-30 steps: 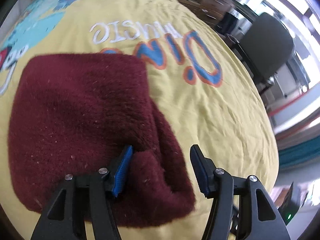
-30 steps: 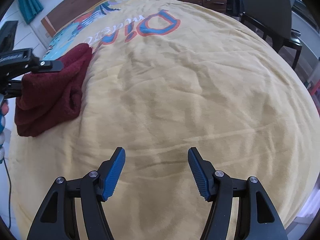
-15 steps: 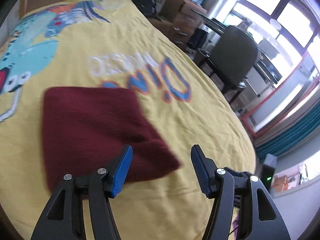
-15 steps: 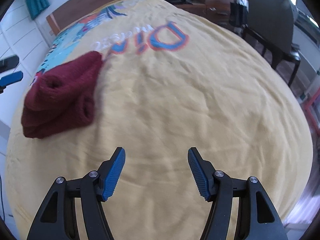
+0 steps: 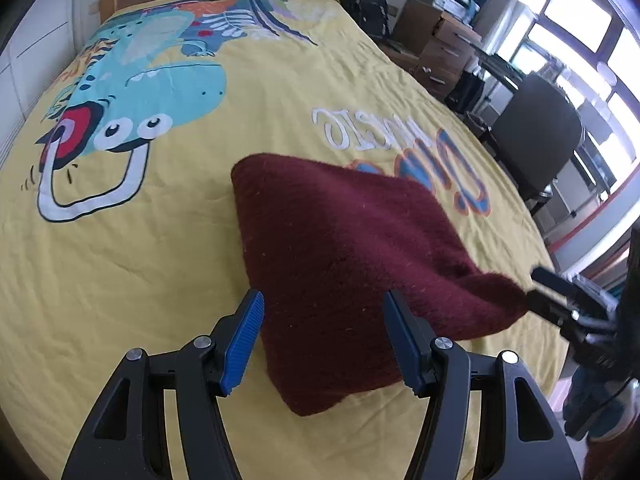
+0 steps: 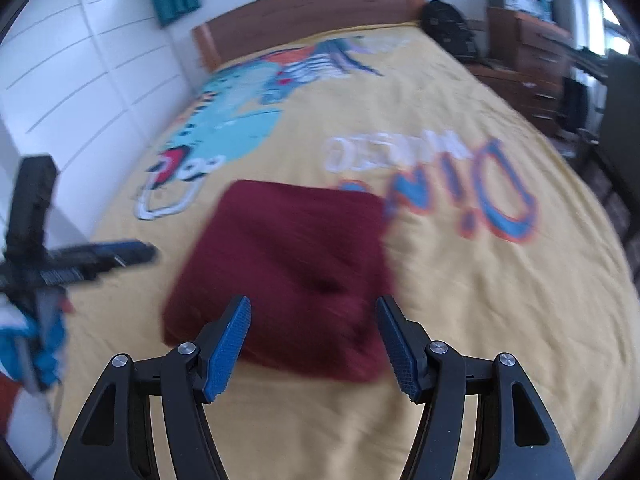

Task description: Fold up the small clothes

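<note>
left tool (image 5: pixel 323 332) agape, angled down | right tool (image 6: pixel 313 342) likewise | garment (image 5: pixel 352 248) below

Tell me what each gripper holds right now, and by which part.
Nothing is held. The left gripper and the right gripper both stand open above the folded maroon garment, which lies free on the yellow bedspread.

The right wrist view is motion-blurred: the maroon garment (image 6: pixel 292 272) has smeared edges, and the left gripper (image 6: pixel 80 264) is cut off at the frame's left edge.
</note>
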Demonstrator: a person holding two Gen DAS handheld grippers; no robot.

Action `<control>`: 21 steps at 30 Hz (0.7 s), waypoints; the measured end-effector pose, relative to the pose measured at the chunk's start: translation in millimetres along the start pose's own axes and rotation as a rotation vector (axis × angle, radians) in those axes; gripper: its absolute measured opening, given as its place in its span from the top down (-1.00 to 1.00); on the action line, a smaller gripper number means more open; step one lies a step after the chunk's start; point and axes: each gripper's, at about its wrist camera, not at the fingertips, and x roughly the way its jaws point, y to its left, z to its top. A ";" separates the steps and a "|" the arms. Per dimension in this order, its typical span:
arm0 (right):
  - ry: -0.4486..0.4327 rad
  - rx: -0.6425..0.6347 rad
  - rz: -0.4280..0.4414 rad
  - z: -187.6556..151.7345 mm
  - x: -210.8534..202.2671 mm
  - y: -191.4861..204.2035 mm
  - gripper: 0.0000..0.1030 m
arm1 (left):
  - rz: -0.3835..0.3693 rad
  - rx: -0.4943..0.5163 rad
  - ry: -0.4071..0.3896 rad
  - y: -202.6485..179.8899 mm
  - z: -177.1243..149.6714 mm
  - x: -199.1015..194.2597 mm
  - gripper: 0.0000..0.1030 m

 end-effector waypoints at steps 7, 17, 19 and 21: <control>0.086 -0.009 0.099 -0.5 65.7 15.8 -0.30 | -0.040 0.098 0.030 -8.7 -2.8 40.2 -0.09; 0.115 -0.001 0.097 -21.2 103.3 -39.5 -0.30 | -0.052 0.276 0.115 -35.0 -27.9 94.9 -0.34; 0.110 -0.025 0.117 -26.1 103.0 -41.8 -0.30 | -0.048 0.300 0.112 -33.4 -40.0 93.9 -0.35; 0.108 -0.035 0.133 -29.9 98.1 -42.8 -0.30 | -0.063 0.288 0.115 -26.7 -48.6 89.5 -0.35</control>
